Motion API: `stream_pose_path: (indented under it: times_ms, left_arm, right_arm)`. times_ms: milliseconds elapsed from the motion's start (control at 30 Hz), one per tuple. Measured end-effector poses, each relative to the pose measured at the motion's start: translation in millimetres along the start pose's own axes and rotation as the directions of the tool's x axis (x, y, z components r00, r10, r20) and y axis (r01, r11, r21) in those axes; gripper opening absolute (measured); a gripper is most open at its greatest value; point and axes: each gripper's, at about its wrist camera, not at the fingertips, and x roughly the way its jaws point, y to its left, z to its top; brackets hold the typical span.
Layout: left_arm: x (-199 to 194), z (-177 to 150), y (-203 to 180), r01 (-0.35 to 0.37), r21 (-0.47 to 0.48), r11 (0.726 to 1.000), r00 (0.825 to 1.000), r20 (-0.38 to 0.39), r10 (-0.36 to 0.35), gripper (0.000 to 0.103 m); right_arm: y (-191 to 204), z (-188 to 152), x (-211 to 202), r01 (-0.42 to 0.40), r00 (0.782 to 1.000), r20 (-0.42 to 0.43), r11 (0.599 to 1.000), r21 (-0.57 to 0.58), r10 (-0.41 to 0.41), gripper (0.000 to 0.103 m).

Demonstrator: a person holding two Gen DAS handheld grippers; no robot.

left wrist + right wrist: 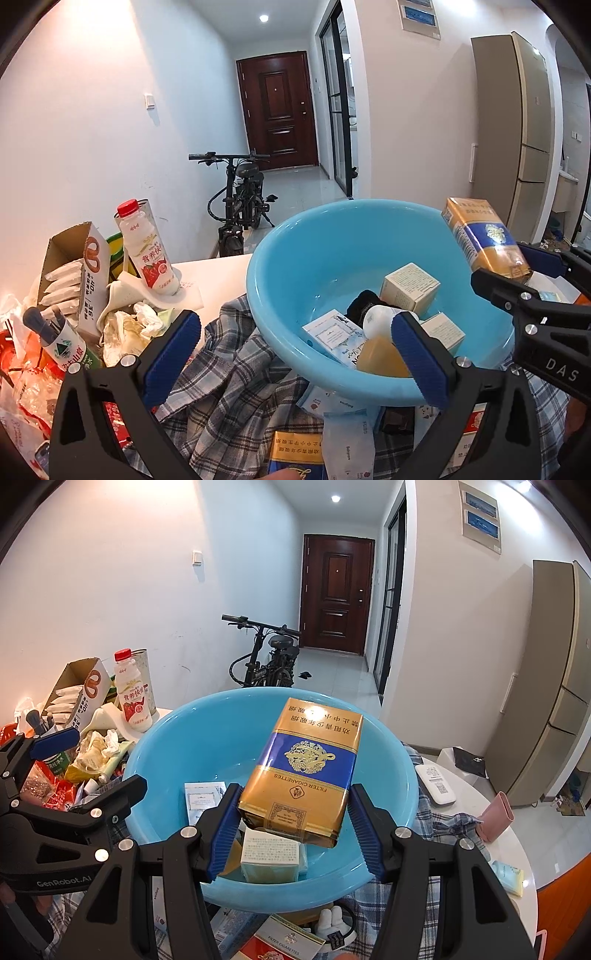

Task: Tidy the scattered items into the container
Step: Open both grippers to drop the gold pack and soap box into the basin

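Right gripper (291, 823) clamps gold cigarette carton (303, 771) at frame centre, over blue basin (170, 731). Lower w/ carton level, then release. Left gripper (295, 354) wide, empty.

Light-blue basin (177, 738), gold carton (306, 771) — blue-banded, grey-white plaid cloth (229, 369), red-capped bottle (147, 251), blue-padded fingers (221, 830).

We are in a lived-in flat. A hallway runs to a dark wooden front door (337, 594), with a folding bicycle (266, 661) parked against the white wall and a tall fridge (550, 686) at the right. The white table (214, 275) carries household clutter, a milk drink bottle (146, 251) near its far edge.
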Motion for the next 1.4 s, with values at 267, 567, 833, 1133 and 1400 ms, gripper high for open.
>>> stream_pose_path:
  times_ms: [267, 567, 833, 1133, 1400]
  left_arm:
    - [-2, 1, 2, 0.002, -0.006, 1.000, 1.000, 0.003, -0.002, 0.103]
    - [-3, 1, 8, 0.001, -0.035, 0.999, 1.000, 0.004, -0.001, 0.103]
    - [-10, -1, 14, -0.015, -0.062, 0.998, 1.000, -0.007, 0.015, 0.103]
    - [-41, -7, 13, -0.016, -0.077, 0.997, 1.000, 0.007, 0.016, 0.103]
    - [-78, -19, 12, -0.017, -0.094, 0.995, 0.999, 0.031, 0.020, 0.103]
  right_arm:
    - [0, -1, 2, 0.000, 1.000, -0.005, 1.000, -0.002, 0.000, 0.061]
    - [-1, -2, 2, 0.019, 1.000, 0.002, 1.000, -0.003, -0.019, 0.086]
    - [3, 0, -4, 0.005, 1.000, 0.006, 1.000, 0.004, -0.005, 0.088]
    - [7, -7, -40, -0.004, 0.999, 0.045, 1.000, 0.020, 0.003, 0.103]
    - [12, -20, -74, -0.008, 0.997, 0.072, 0.999, 0.031, 0.006, 0.103]
